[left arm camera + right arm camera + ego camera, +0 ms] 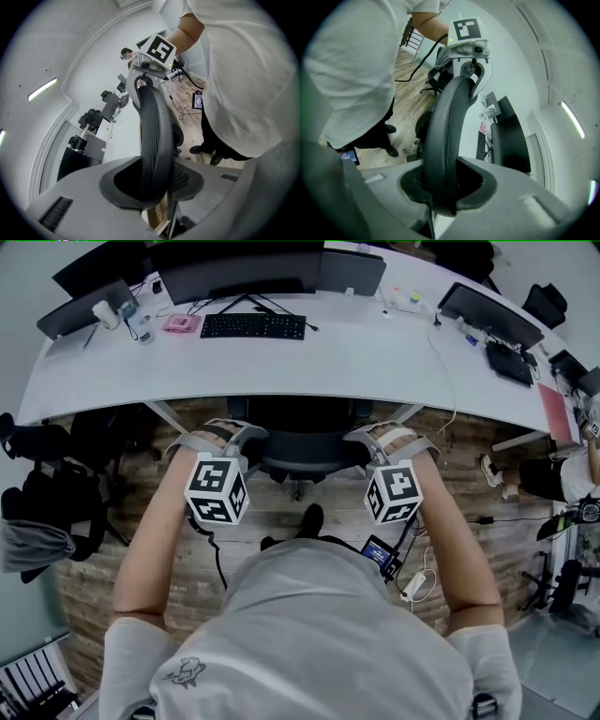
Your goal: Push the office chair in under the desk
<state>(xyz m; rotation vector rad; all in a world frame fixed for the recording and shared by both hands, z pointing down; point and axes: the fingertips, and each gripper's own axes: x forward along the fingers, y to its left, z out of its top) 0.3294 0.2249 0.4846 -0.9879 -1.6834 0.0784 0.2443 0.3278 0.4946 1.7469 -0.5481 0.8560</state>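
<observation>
My forearms reached out over the wooden floor (281, 514), and each hand carried its tongs angled downward. The left tongs (234, 437) were pinching the upper rim of the office chair (305, 451) at its left corner, with the black mesh back squeezed between the pads. The right tongs (380, 439) were clamped the same way on the right corner of that rim, so the two stood level with each other, one at each end of the backrest. The office chair faced away from me, with its seat already under the worktop (356, 362) and its backrest just at the near edge. Farther off on the worktop lay a black keyboard (253, 326), and beyond it, along the far side, stood a dark monitor (239, 273).
</observation>
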